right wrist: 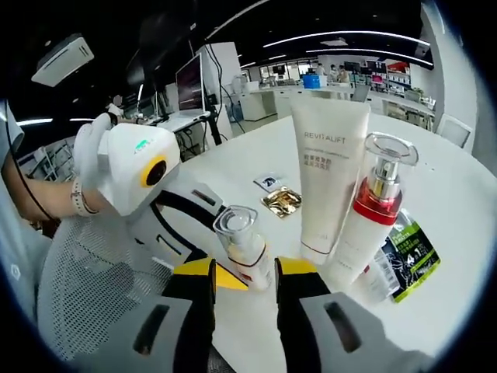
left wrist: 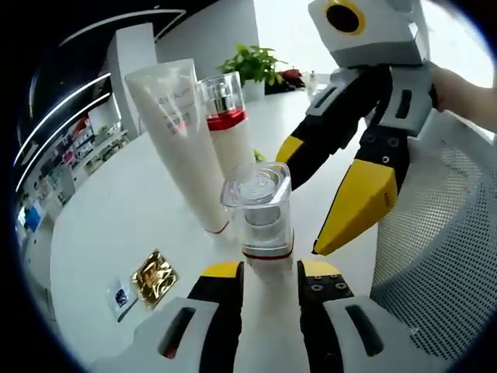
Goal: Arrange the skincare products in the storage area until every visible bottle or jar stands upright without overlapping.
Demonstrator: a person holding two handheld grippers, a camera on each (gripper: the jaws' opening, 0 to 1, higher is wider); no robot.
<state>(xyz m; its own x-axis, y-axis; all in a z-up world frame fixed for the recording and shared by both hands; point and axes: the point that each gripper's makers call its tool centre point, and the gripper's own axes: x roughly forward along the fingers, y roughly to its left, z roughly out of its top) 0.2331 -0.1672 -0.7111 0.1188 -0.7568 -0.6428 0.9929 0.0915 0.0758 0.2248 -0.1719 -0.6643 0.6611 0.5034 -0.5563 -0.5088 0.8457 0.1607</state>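
In your left gripper view, the left gripper (left wrist: 269,273) has its jaws spread on either side of the small clear-capped bottle (left wrist: 260,217), which stands upright on the white table (left wrist: 116,210); behind it at 11 o'clock stand the white tube (left wrist: 180,136) and the red-collared pump bottle (left wrist: 227,124), a gold sachet (left wrist: 154,274) lies at 8 o'clock, and your right gripper (left wrist: 353,186) comes in from 2 o'clock. In your right gripper view, the right gripper (right wrist: 245,281) is spread around that small bottle's base, though actual contact seems unclear; the tube and pump bottle stand at 1 o'clock, a green-black packet (right wrist: 408,260) lies at 3 o'clock, and your left gripper sits at 9 o'clock.
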